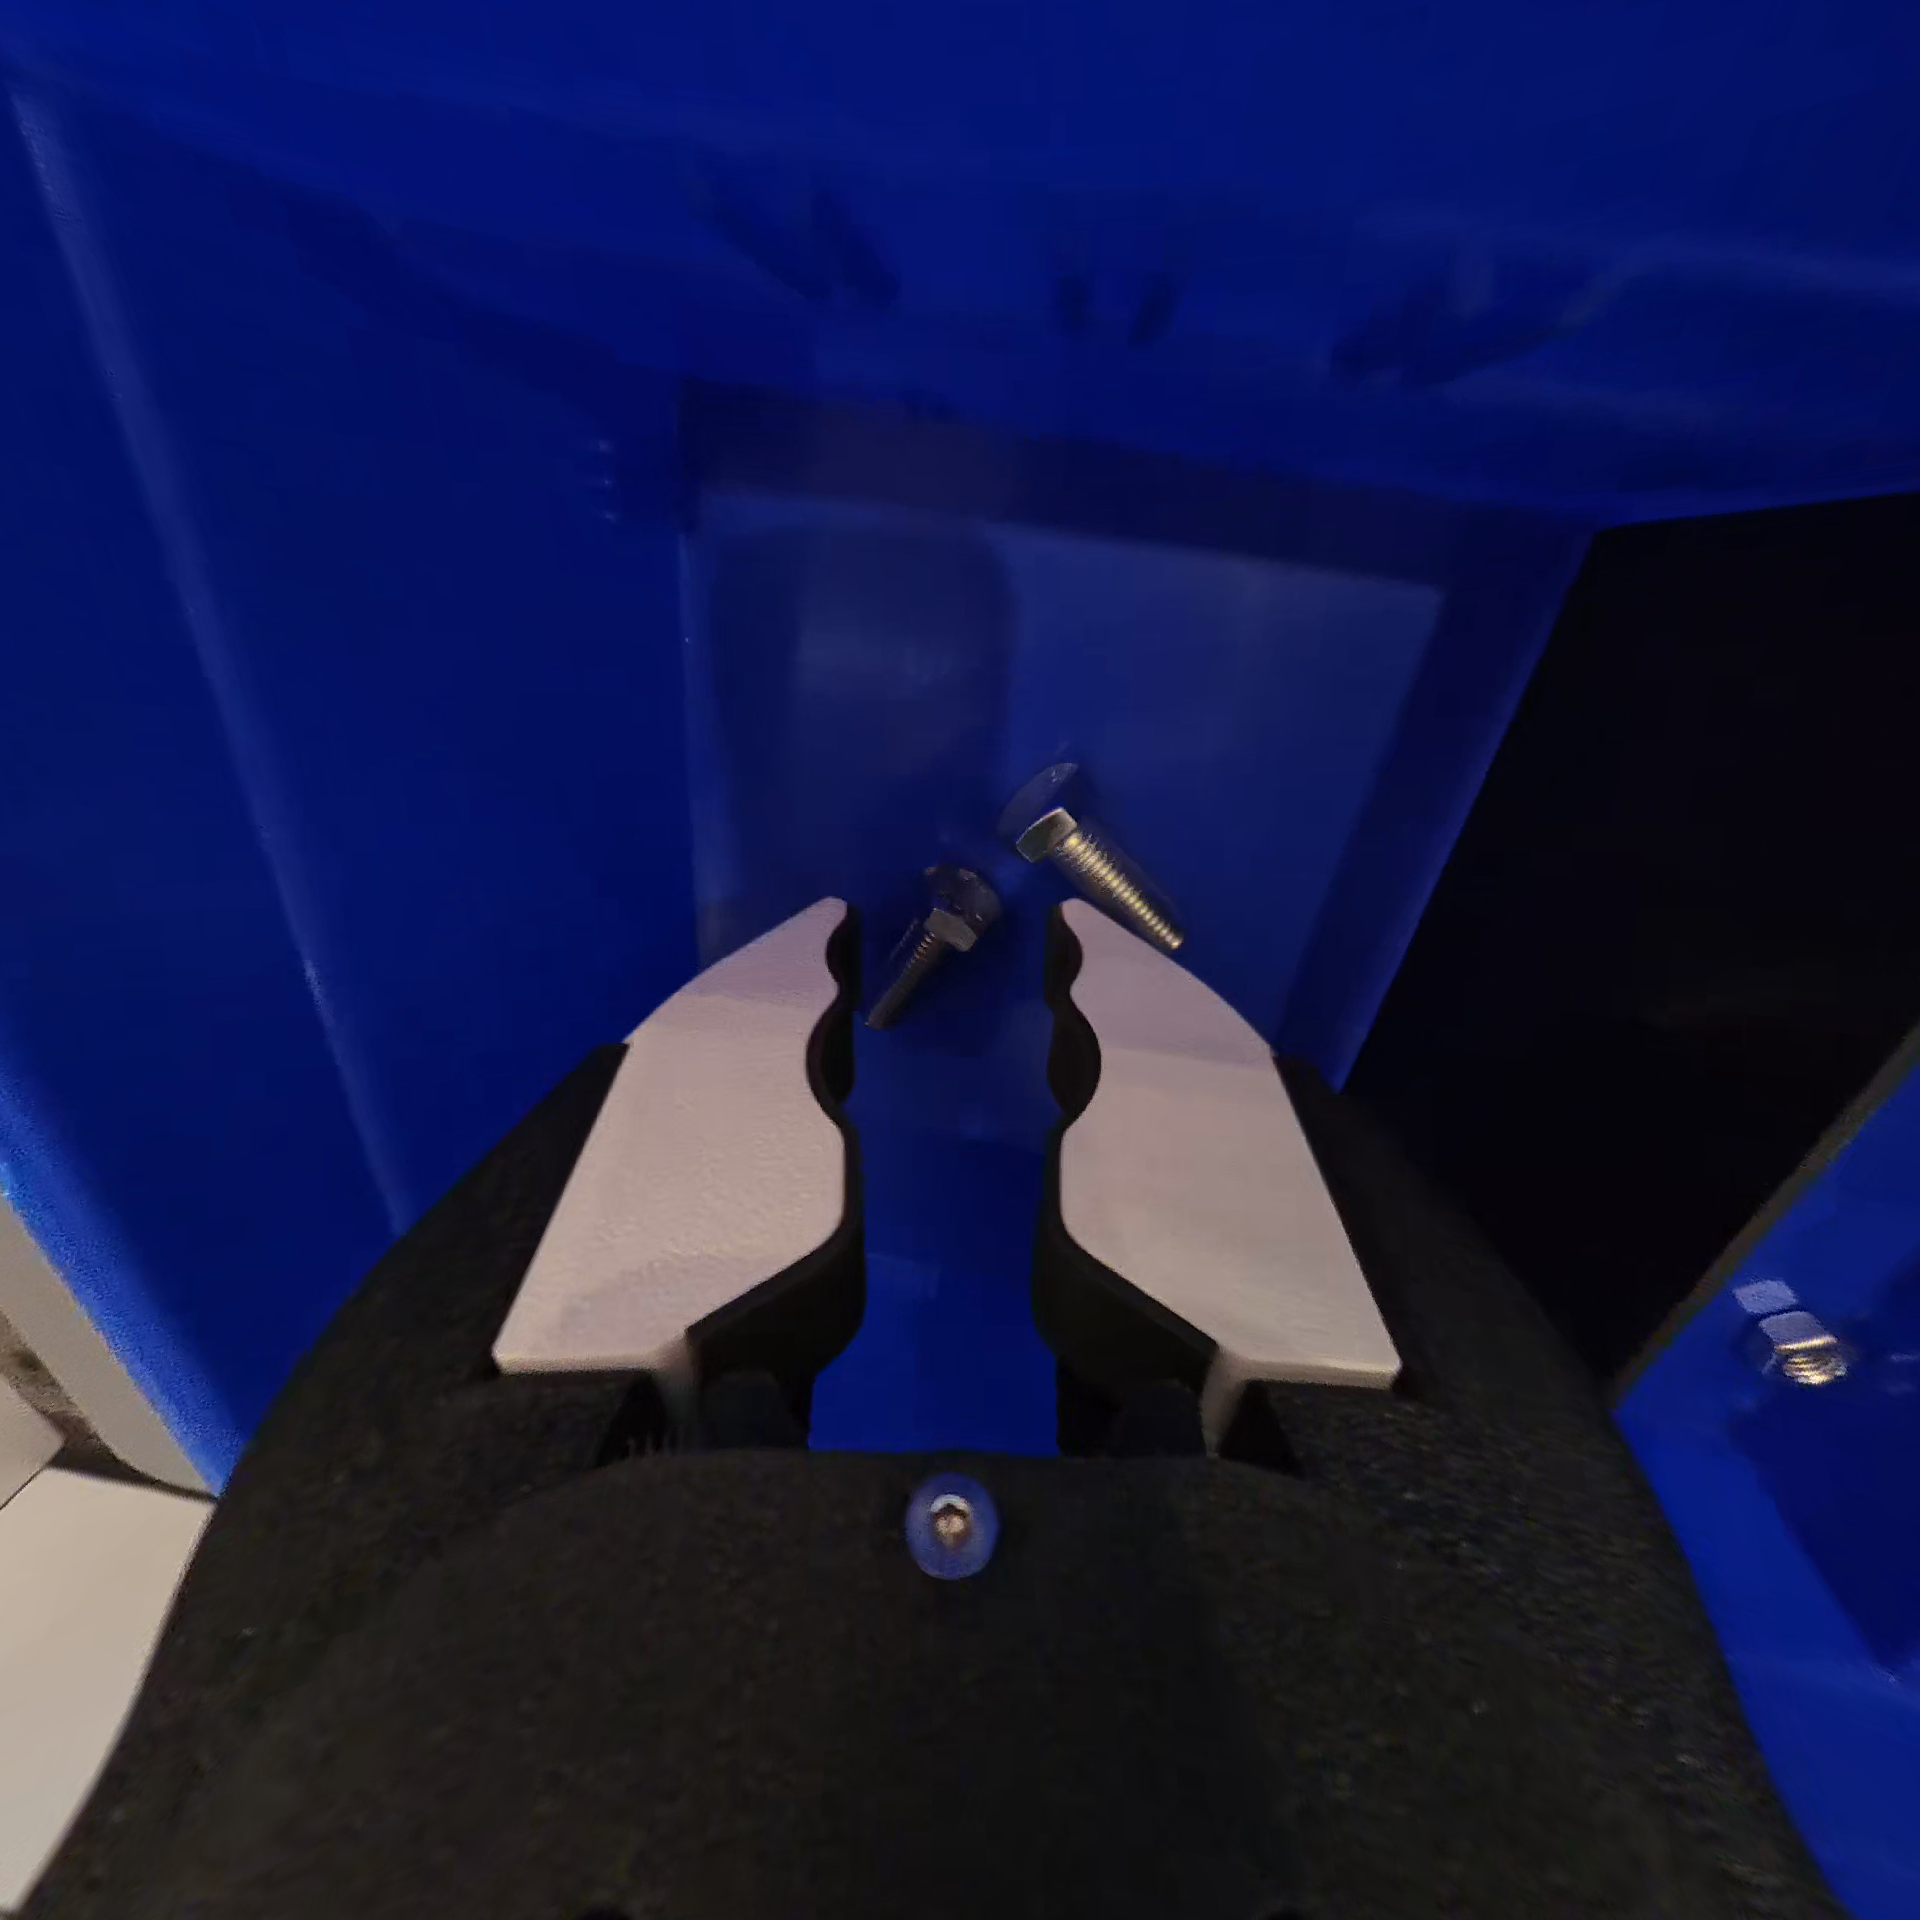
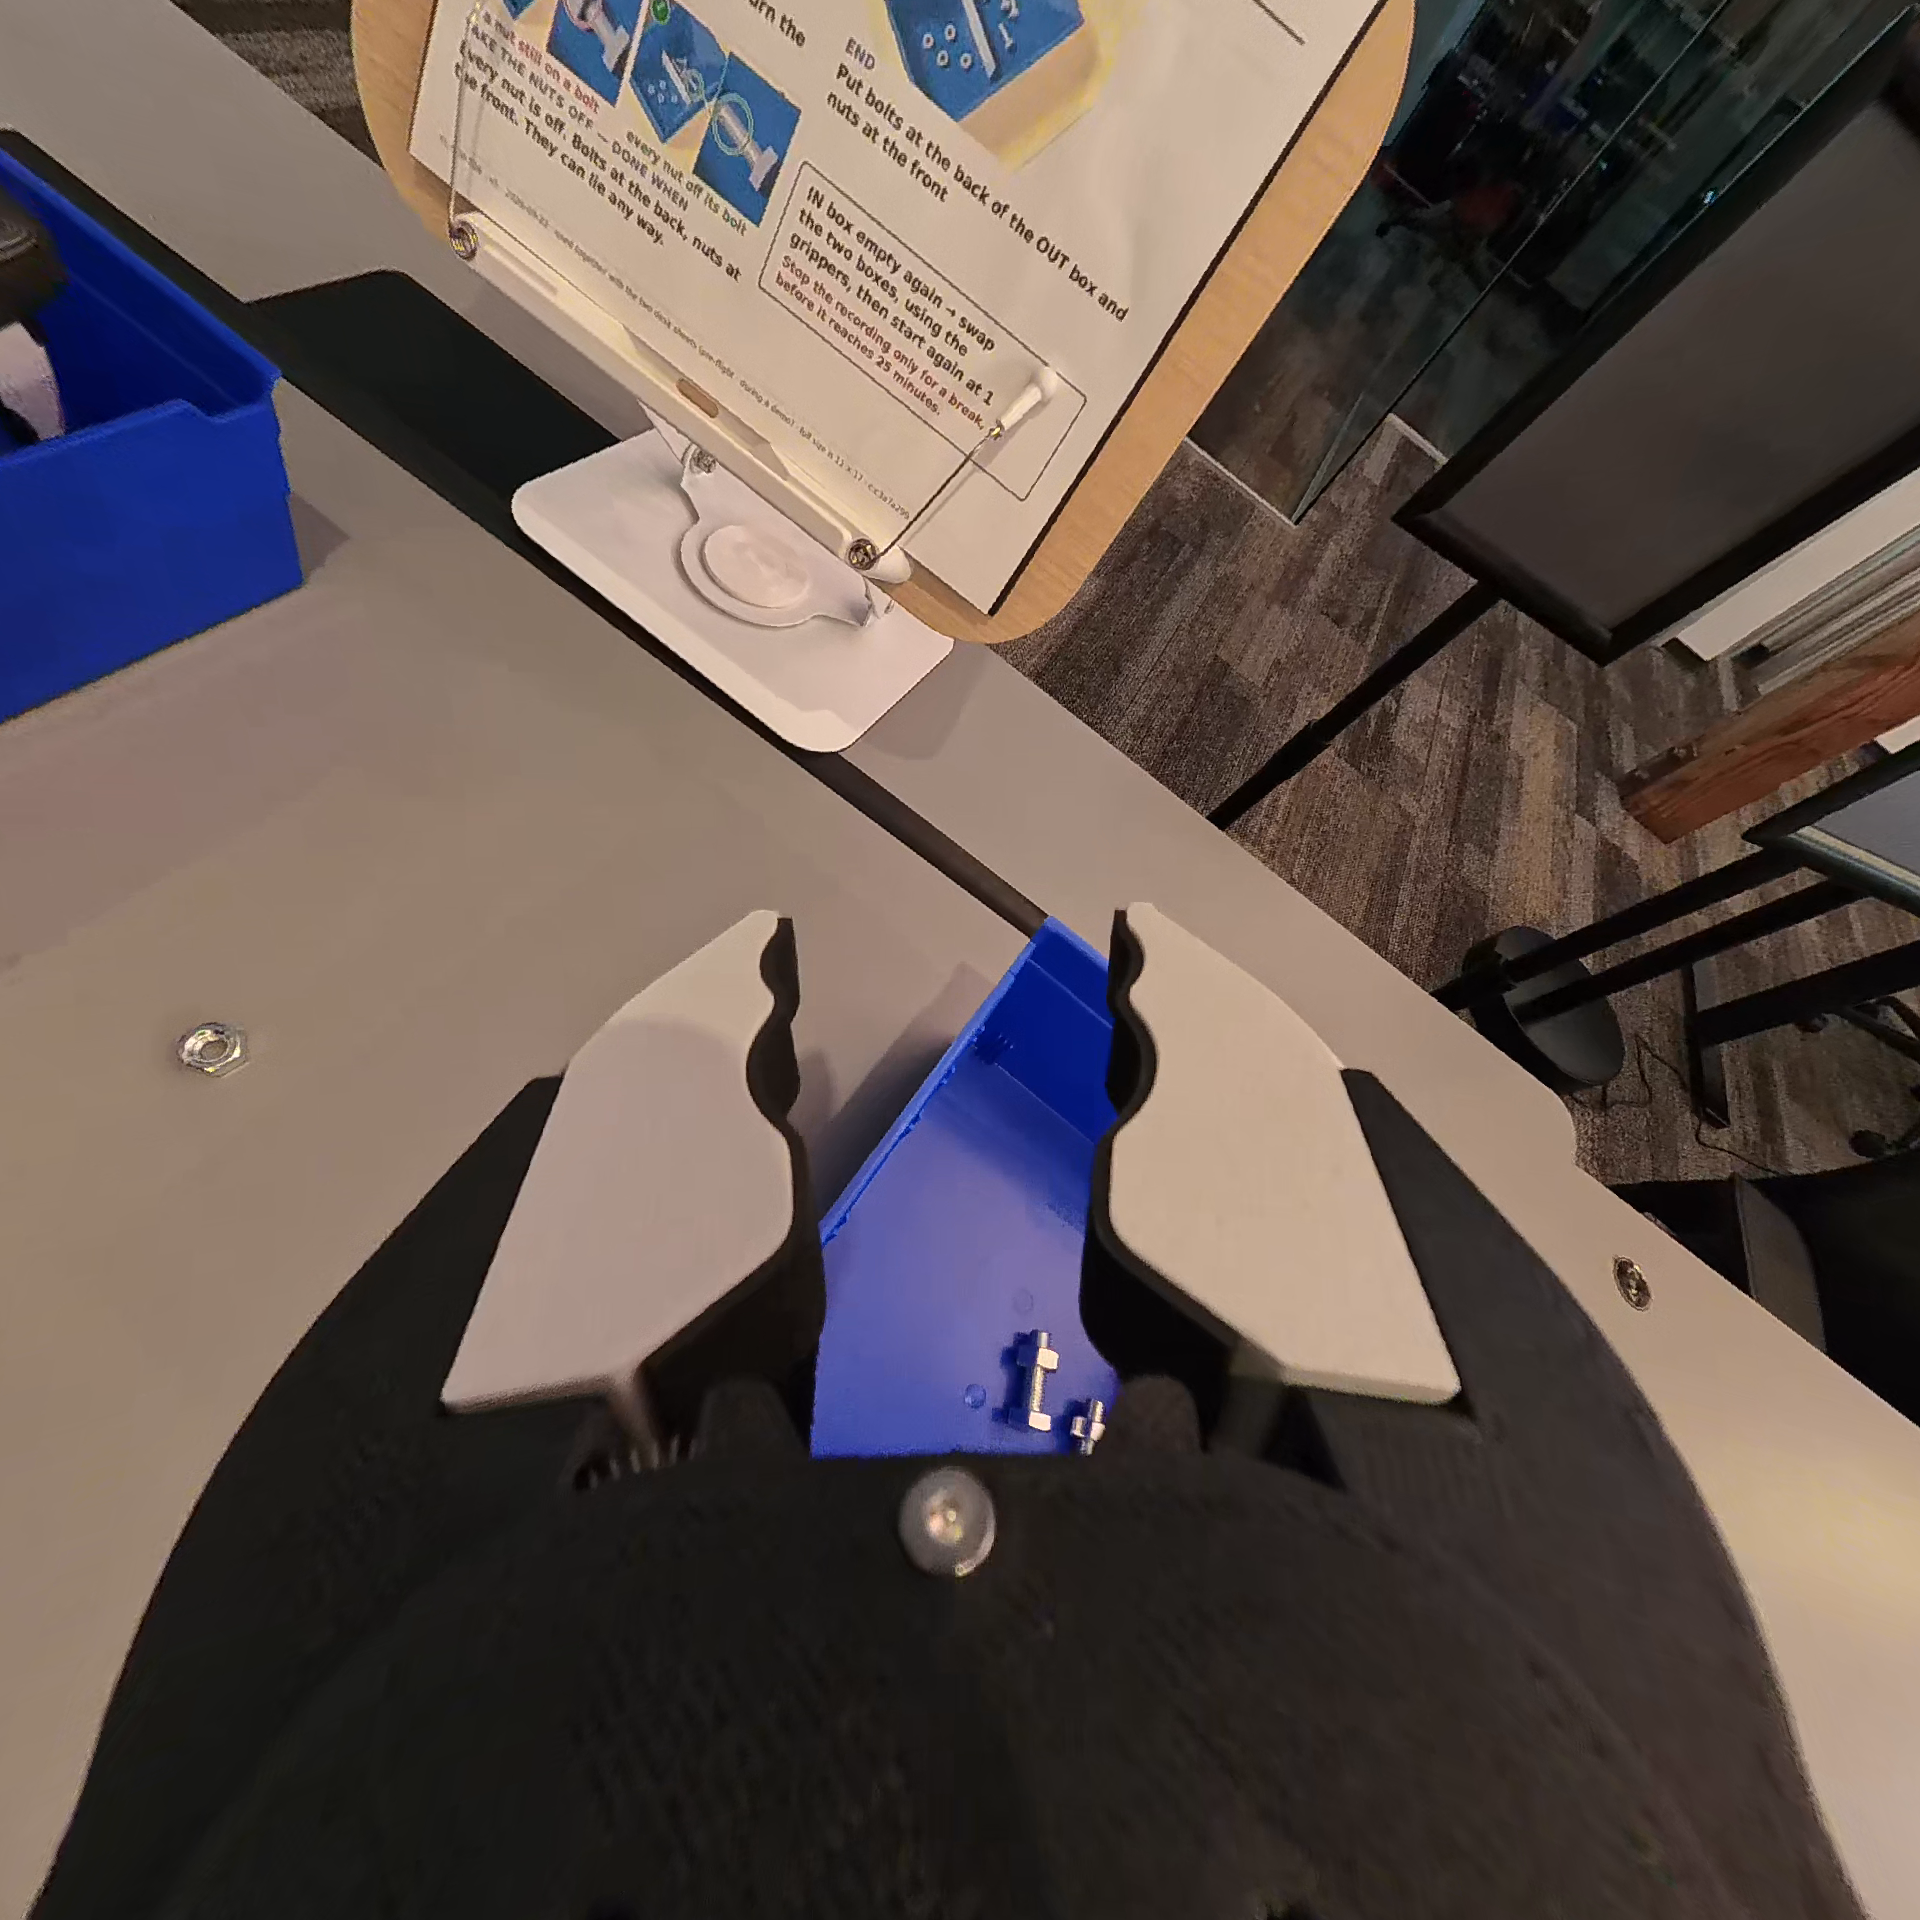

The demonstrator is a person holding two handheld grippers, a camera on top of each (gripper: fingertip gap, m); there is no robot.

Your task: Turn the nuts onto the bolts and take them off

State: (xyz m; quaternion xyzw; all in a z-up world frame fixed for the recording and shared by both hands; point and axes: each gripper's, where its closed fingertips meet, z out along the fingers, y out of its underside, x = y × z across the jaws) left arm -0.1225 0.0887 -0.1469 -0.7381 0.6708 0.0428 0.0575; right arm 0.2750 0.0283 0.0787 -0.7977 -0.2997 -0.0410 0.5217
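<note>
In the left wrist view my left gripper (image 1: 954, 925) is open and empty, low inside a blue bin (image 1: 436, 644). A small bolt (image 1: 925, 951) lies just ahead between the fingertips, close to the left one. A larger bolt (image 1: 1101, 883) lies a little farther right. A nut (image 1: 1803, 1351) sits in a second blue compartment at the right edge. In the right wrist view my right gripper (image 2: 951, 961) is open and empty above another blue bin (image 2: 997, 1195). That bin holds a bolt with a nut on it (image 2: 1029, 1377) and a smaller bolt (image 2: 1089, 1425). A loose nut (image 2: 213, 1047) lies on the grey table (image 2: 468, 831).
A white stand holding a wooden board with an instruction sheet (image 2: 831, 260) stands at the table's far edge. The first blue bin (image 2: 125, 520) sits at the left. Beyond the table edge are carpet floor and black furniture legs (image 2: 1558, 987). The left gripper's tips are roughly 45 cm from the right gripper's.
</note>
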